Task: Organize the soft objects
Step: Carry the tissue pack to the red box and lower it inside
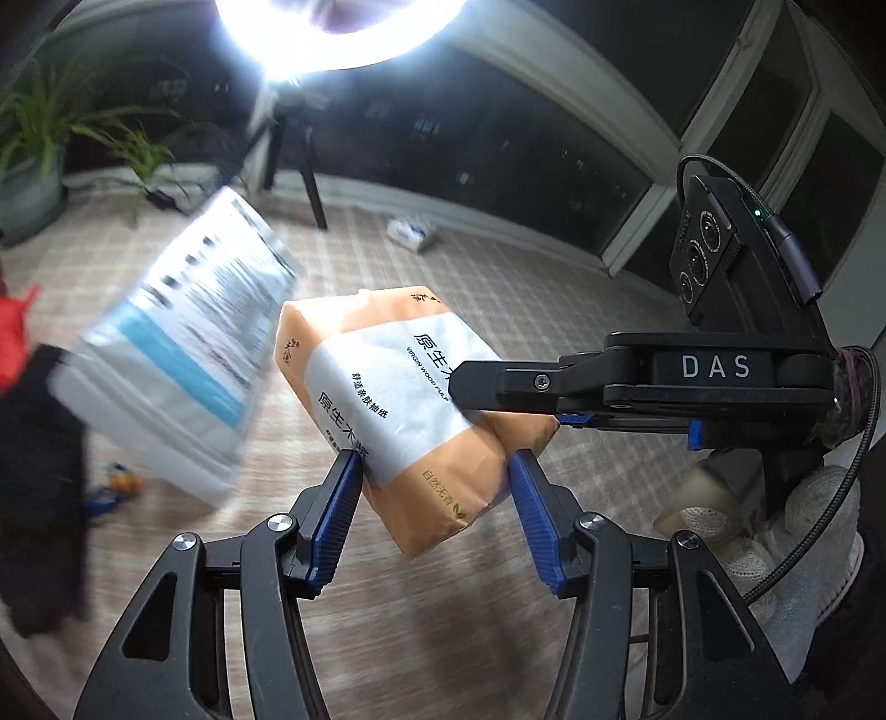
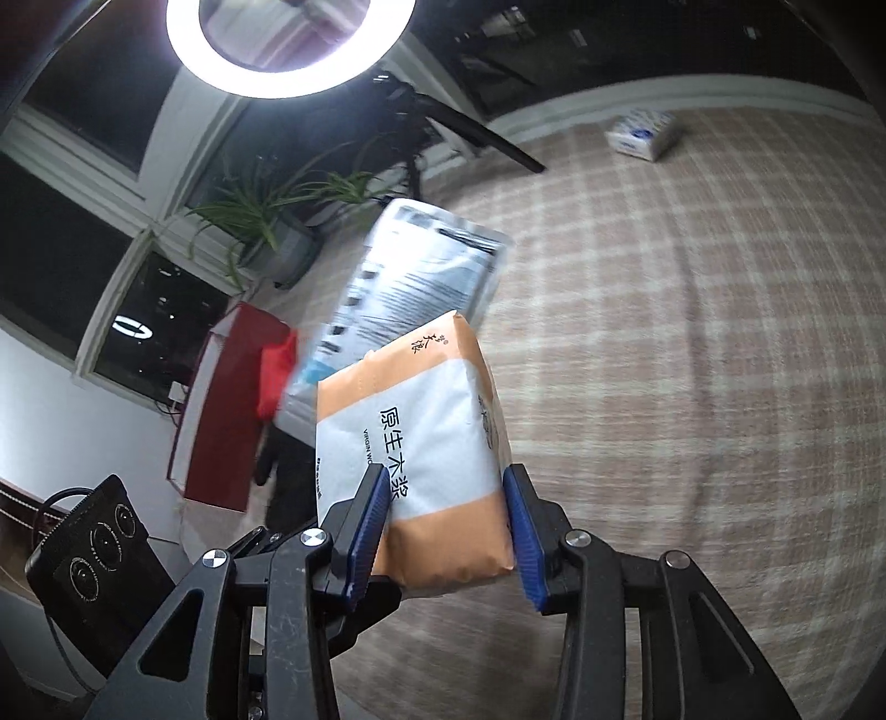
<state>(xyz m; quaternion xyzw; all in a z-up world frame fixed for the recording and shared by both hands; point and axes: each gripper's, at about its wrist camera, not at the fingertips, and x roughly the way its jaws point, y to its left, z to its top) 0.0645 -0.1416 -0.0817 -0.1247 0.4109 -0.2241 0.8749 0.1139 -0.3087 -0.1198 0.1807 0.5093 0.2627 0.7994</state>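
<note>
Nearest the lenses, both tongs grip one orange-and-white plastic-wrapped pack of facial tissues (image 1: pixel 410 410): the left tongs (image 1: pixel 434 471) clench its lower orange end between their blue pads, while the right tongs (image 2: pixel 448 498) clamp the same pack, the black fingertip pressing its white band in the left wrist view. The pack hangs in the air, tilted, above the beige checked carpet (image 2: pixel 692 360). Its print reads "VIRGIN WOOD PULP" beside the large Chinese characters 原生木浆; the right device carries "DAS" on its black body. Just behind the pack, a second, white-and-blue printed soft pack (image 1: pixel 183 343) appears motion-blurred in the air, apparently unheld; its lines of text are too smeared to read. It looks likely to fall wherever it lands on the carpet, away from any sorting place. The double grip carries its own risk: if the two tongs pull apart or twist, the thin wrapper could tear or the soft pack could slip from one pair. Farther off lie a small white-and-blue tissue pack (image 2: pixel 642 135) on the carpet, a red-sided box (image 2: pixel 221 421), a potted green plant (image 2: pixel 266 221) and a glowing ring light (image 2: pixel 288 50).
</note>
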